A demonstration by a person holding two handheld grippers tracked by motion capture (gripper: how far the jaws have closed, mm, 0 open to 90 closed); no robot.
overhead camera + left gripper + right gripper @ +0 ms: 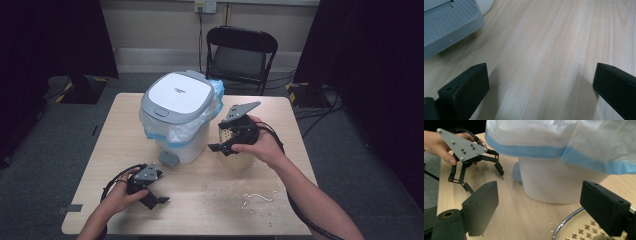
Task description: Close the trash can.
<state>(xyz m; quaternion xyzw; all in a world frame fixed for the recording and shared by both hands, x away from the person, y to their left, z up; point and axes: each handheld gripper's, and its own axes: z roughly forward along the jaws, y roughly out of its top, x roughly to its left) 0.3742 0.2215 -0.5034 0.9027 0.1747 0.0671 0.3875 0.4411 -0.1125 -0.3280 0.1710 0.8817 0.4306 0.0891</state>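
Right claw [223,149] wide, nothing gripped, poised over patterned plate [574,231] at worktop [120,135] three o'clock, beside white pedal bin [181,117], probably for rim pickup. Left claw [159,200] wide too, parked empty near seven o'clock, below grey pedal [446,22].

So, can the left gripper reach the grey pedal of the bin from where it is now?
Probably yes. The left gripper is open just in front of the pedal, with bare table between them and nothing in the way.
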